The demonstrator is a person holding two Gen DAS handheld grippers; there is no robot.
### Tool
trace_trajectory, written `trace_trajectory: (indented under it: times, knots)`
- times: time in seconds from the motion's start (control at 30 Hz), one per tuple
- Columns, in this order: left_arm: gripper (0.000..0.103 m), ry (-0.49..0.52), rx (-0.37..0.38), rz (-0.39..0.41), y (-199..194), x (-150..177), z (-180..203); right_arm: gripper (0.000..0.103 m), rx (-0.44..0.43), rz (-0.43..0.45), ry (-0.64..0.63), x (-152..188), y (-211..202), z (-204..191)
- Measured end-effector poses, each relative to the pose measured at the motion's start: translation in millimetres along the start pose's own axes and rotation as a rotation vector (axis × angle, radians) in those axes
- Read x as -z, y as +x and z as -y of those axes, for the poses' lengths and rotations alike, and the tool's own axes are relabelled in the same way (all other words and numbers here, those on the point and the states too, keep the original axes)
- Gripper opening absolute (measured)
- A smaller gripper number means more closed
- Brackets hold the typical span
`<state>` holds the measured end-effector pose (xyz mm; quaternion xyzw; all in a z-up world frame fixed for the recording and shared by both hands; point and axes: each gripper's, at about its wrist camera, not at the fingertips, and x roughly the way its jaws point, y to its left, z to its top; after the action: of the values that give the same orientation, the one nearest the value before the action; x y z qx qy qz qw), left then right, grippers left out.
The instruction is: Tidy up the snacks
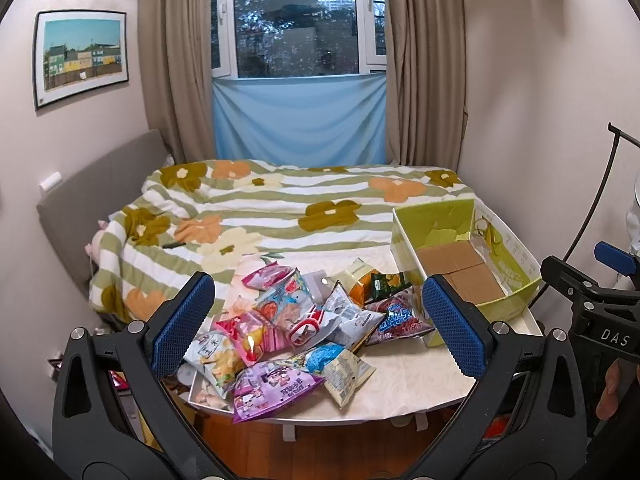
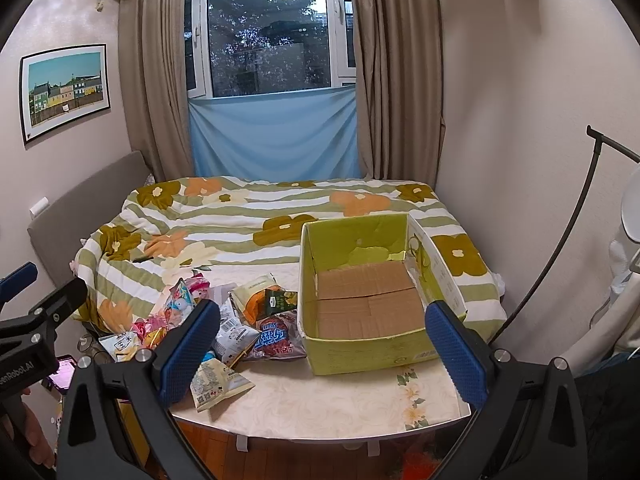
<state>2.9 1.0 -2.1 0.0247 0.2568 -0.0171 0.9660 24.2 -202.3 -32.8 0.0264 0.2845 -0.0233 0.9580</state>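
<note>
Both grippers, left (image 1: 318, 320) and right (image 2: 322, 352), fingers spread, empty. Risk: purple packet (image 1: 272, 394) overhangs bench (image 1: 408, 380) edge; a nudge drops it.

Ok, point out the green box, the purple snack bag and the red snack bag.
green box (image 2: 360, 350), right wrist view, on its near outer wall.
purple snack bag (image 1: 272, 390), left wrist view, on its printed front.
red snack bag (image 2: 276, 340), right wrist view, on its front label.

A home bedroom: a bed (image 1: 280, 208) under a flowered quilt, a curtained window (image 1: 300, 20), a framed picture (image 1: 82, 56) on the wall.
</note>
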Motion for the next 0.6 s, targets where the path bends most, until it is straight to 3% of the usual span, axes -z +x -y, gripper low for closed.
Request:
trace_trajectory:
  times: [0.6]
  knots:
    - [0.103,-0.012,-0.012,-0.032,3.8,-2.9,0.0,0.102,-0.003,-0.003,0.001,-0.8,0.3,-1.0]
